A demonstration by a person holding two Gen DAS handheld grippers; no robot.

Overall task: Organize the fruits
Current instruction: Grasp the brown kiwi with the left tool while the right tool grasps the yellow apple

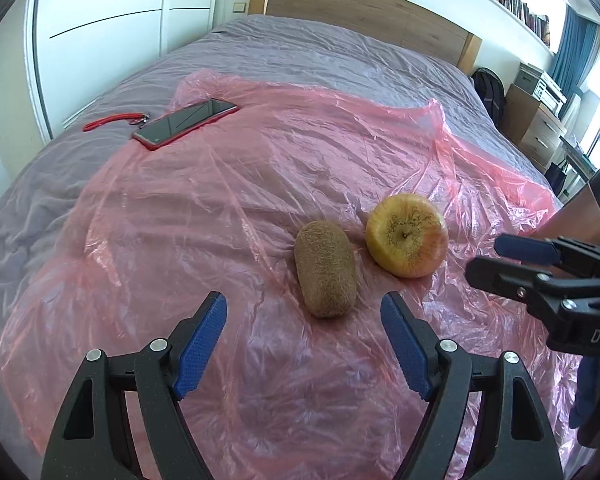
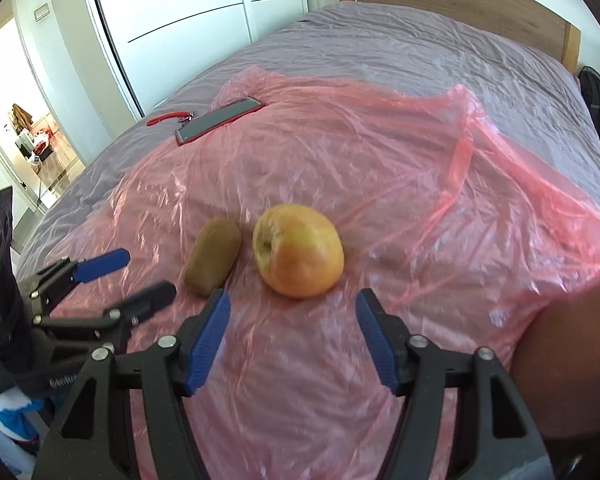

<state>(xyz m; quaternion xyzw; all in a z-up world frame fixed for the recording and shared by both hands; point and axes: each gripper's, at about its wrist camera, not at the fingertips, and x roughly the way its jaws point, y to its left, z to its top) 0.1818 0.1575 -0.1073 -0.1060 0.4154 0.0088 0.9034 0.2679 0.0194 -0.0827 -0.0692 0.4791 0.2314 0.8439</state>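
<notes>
Fruit: 1 kiwi (image 1: 326,269), 1 apple (image 1: 407,236), seemingly touching.

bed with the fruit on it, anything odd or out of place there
Yes. A phone with a red strap lies half on the far edge of the crumpled pink plastic sheet, not fruit. The apple lies tipped on its side beside the kiwi, with rough brown speckling around its stem end. Nothing spilled.

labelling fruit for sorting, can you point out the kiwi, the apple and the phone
kiwi (image 1: 326,270), left wrist view, middle of its fuzzy side
apple (image 2: 300,252), right wrist view, middle of its orange side
phone (image 1: 184,123), left wrist view, centre of its dark screen
</notes>
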